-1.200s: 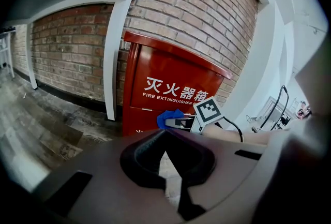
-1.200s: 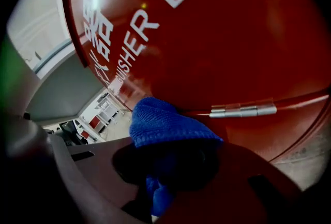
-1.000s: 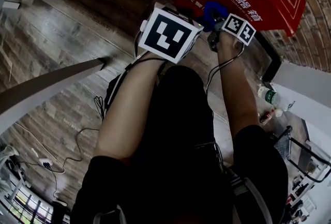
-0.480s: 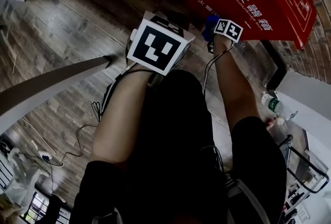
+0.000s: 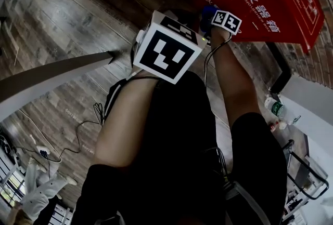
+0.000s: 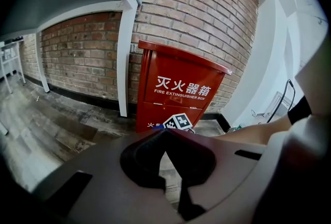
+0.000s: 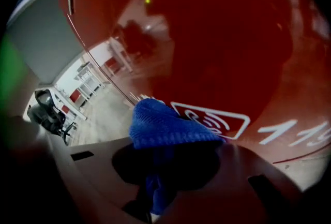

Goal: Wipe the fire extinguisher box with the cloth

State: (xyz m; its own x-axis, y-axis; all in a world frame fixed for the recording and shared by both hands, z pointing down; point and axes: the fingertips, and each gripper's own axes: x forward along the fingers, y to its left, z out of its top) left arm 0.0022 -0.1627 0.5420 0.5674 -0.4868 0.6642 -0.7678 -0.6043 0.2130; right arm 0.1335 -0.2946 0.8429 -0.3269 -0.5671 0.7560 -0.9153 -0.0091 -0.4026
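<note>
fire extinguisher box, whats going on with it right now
A person is wiping the red fire extinguisher box with a blue cloth. The right hand-held gripper is shut on the cloth and holds it against the lower front of the box. The left hand-held gripper hangs back from the box, jaws together and empty.

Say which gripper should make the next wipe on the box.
Right. The right gripper is shut on the blue cloth, held close to the red fire extinguisher box. The left gripper is shut, empty and farther back.
</note>
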